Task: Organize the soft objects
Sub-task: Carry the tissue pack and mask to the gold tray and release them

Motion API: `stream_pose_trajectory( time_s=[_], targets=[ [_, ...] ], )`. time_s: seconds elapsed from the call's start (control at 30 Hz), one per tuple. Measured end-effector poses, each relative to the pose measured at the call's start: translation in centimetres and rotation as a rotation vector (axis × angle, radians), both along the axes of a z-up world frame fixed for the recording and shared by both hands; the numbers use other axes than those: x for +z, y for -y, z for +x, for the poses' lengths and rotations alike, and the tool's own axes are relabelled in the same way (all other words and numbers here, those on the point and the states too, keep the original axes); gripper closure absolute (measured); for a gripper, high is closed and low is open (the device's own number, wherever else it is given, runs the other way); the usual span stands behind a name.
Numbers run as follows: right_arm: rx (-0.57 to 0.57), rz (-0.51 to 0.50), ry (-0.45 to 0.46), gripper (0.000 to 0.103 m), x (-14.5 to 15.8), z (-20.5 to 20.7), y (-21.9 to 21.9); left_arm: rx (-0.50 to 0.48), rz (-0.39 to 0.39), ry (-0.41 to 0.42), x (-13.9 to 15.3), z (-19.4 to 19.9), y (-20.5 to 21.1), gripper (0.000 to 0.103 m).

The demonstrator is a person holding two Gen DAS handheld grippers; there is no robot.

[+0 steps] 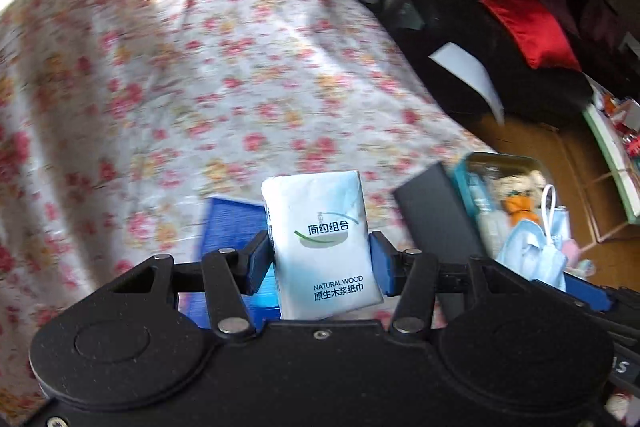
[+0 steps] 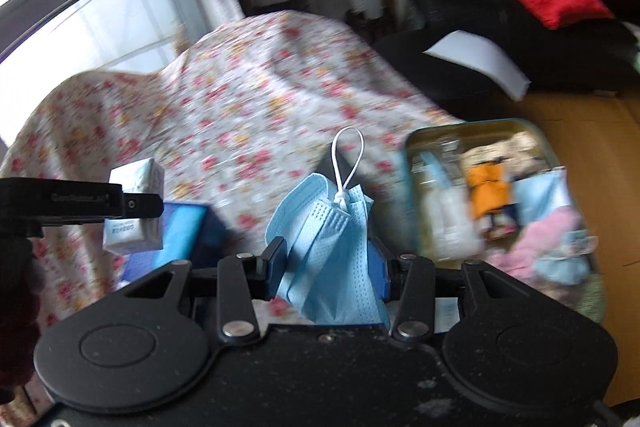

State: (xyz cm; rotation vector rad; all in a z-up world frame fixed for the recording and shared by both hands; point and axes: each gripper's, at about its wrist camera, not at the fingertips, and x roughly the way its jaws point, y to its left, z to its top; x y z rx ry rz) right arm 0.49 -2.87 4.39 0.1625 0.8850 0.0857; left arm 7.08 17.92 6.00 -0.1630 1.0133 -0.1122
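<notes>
Left tool (image 1: 320, 259) grips tissue pack (image 1: 322, 243) — right (mask (image 2: 328, 247)).

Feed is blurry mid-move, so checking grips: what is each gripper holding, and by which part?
Left gripper clamps the tissue pack across its lower sides. Right gripper pinches the bunched blue face mask at mid-body, ear loop sticking up.

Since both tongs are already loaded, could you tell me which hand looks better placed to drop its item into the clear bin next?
Right, probably. The right tongs, shut on the blue face mask, have the clear bin of soft items close ahead to their right. The left tongs, holding the tissue pack, sit farther left of it.
</notes>
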Motion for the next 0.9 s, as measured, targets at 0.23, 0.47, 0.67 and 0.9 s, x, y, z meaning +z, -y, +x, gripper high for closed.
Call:
stream_pose_trajectory(
  time_s=[0.23, 0.47, 0.67, 0.9],
  targets=[
    [-0.11, -0.024, 0.029, 0.061, -0.3, -0.7, 5.3, -0.095, -0.002, 0.011, 0.8, 1.8, 8.0, 0.052],
    [-0.161, -0.04, 0.033, 0.061, -1.2, -0.8, 9.6, -0.174, -0.02, -0.016, 0.2, 4.0, 15.2, 0.052],
    [-0.171, -0.03, 0.031, 0.061, -2.3, 0.0, 11.4, -0.186, -0.025, -0.039, -0.9, 6.5, 19.3, 0.052],
    [-0.155, 0.007, 0.037, 0.058, -2.7, 1.0, 12.5, -0.168, -0.033, -0.096, -2.8, 8.5, 21.7, 0.051]
  ],
)
